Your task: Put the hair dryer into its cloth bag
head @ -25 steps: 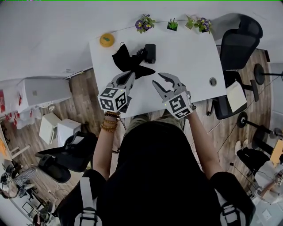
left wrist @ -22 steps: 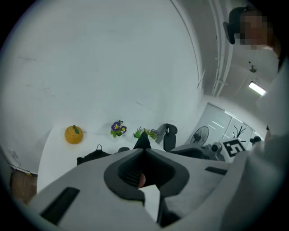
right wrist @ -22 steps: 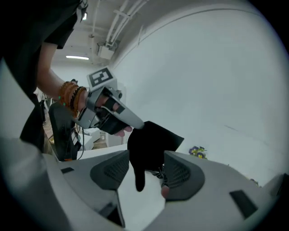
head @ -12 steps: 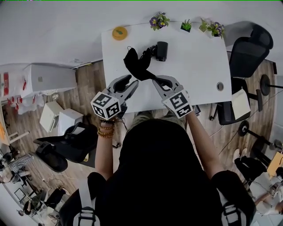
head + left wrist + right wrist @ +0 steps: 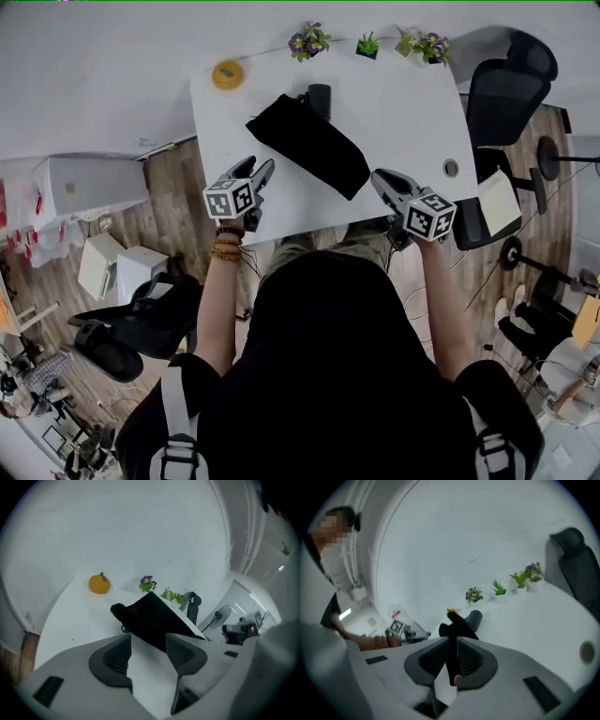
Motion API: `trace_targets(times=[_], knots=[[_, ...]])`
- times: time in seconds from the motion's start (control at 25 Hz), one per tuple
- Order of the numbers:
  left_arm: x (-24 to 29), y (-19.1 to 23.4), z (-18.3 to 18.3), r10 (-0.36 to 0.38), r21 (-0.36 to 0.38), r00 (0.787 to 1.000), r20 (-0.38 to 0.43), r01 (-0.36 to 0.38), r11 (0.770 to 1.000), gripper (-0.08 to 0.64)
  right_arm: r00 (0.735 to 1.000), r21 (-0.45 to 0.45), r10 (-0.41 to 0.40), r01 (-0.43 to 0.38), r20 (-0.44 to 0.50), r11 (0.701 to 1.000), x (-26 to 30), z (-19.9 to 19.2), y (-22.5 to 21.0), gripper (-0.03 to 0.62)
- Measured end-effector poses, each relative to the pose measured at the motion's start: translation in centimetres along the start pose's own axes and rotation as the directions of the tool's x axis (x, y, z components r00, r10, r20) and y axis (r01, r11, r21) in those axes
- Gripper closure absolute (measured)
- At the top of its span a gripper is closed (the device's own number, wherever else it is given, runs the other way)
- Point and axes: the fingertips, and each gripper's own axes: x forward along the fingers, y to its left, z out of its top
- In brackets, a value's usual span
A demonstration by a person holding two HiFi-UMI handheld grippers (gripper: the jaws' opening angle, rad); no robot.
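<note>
The black cloth bag (image 5: 309, 145) lies stretched out in a slant across the white table (image 5: 403, 112). In the left gripper view the bag (image 5: 150, 618) sits just beyond the jaws. The black hair dryer (image 5: 320, 96) stands behind the bag's far edge, partly hidden; the hair dryer (image 5: 474, 618) also shows in the right gripper view. My left gripper (image 5: 264, 171) hovers by the bag's left side, its jaws opening, with only bare table between them (image 5: 147, 644). My right gripper (image 5: 380, 177) is shut on the bag's near right corner, a thin fold of black cloth (image 5: 452, 653) pinched between its pads.
An orange fruit (image 5: 226, 74) sits at the table's far left corner. Small potted plants (image 5: 307, 42) line the back edge. A cable hole (image 5: 452, 172) is at the right side. A black office chair (image 5: 506, 94) stands to the right of the table.
The bag was bunched up between both grippers; now it lies spread flat. My left gripper has let go and dropped back to the left. My right gripper closed on the corner and pulled it right.
</note>
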Motion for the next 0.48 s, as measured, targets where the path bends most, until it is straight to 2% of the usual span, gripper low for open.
trace_targets(times=[0.08,0.12,0.2,0.32,0.4,0.48], knots=[[1.8,1.0,-0.3,0.01,-0.127,1.0,0.016,-0.008,0.992,0.331,0.997,-0.155,-0.028,0.015,-0.076,0.988,-0.4,-1.7,-0.1,0.51],[2.5,1.4,-0.2,0.018,-0.188,0.999,0.03,-0.012,0.982,0.324,0.995,-0.184,-0.025,0.008,-0.094,0.983,-0.4,-2.1,0.1,0.481],[3.6,2.4,0.1,0.064,-0.27,0.996,0.057,-0.047,0.962,0.319,0.995,-0.182,-0.01,-0.008,-0.098,0.983,-0.2,-2.0,0.6,0.456],[5.0,4.2,0.1,0.143,-0.322,0.988,0.058,-0.117,0.94,0.319,0.996,-0.188,-0.008,-0.009,-0.086,0.982,0.4,-1.1,1.2,0.455],[5.6,4.6,0.4,0.153,-0.332,0.986,0.064,-0.124,0.935,0.329,0.996,-0.206,-0.003,-0.015,-0.088,0.979,1.1,-0.4,1.7,0.456],[4.9,4.2,2.1,0.153,-0.309,0.981,0.116,-0.111,0.945,0.456,0.996,-0.23,0.001,-0.022,-0.092,0.973,1.9,0.5,2.2,0.456]])
